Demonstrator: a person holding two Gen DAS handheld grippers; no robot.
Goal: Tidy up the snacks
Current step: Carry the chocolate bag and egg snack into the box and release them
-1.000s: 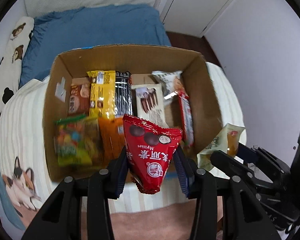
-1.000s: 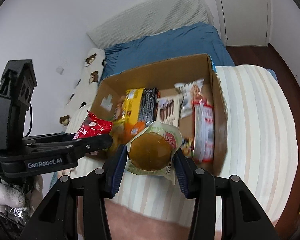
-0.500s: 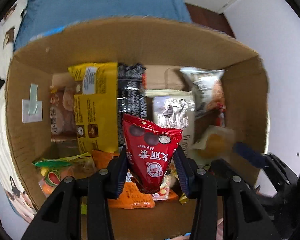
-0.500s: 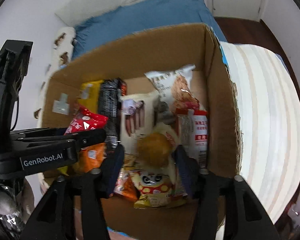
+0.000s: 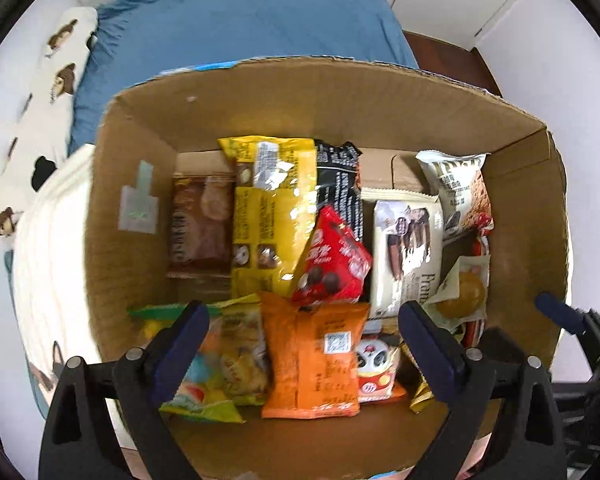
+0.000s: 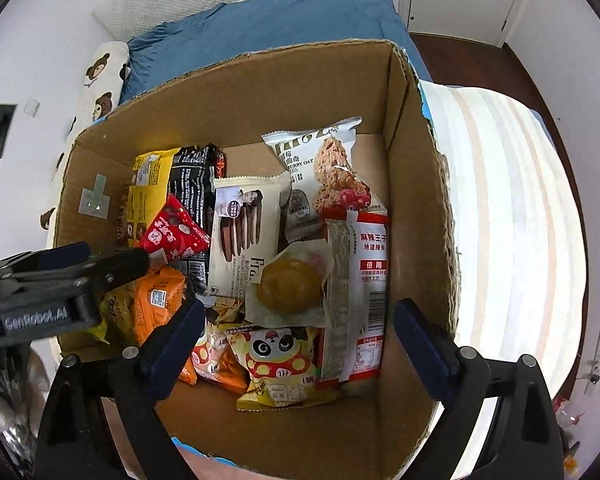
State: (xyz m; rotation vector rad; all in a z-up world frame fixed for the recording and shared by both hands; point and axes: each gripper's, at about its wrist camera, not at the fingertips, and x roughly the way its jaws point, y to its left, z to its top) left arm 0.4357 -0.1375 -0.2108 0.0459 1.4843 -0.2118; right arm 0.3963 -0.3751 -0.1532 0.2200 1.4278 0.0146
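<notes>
Both sets of tongs hang spread wide and empty over a cardboard box (image 5: 332,92) of snacks on a striped bed cover (image 6: 512,216); the left tongs (image 5: 300,336) and right tongs (image 6: 296,332) grip nothing.

Judged from the crowding, the main risk is at the box itself: its near wall sits just under the tongs, and a careless sweep could catch the rim and shift the box on the soft cover. Inside, loosely stacked packets could slide or spill into disorder if the tongs brush them.

Against the box's far wall stand a yellow bag (image 5: 274,216), a black packet (image 5: 340,184), a brown packet (image 5: 200,224) towards the left wall, and an oat cookie bag (image 6: 320,176) towards the right wall. A cream chocolate-stick pack (image 6: 246,232) lies in the middle, a long red-and-white packet (image 6: 360,280) along the right wall. An orange packet (image 5: 312,352) and a panda-print bag (image 6: 280,364) lie nearer the front wall. The small red chocolate pouch (image 5: 332,256) rests tilted on the yellow bag and black packet, looking liable to slip; the wrapped round pastry (image 6: 290,284) lies atop the pile beside the red-and-white packet
</notes>
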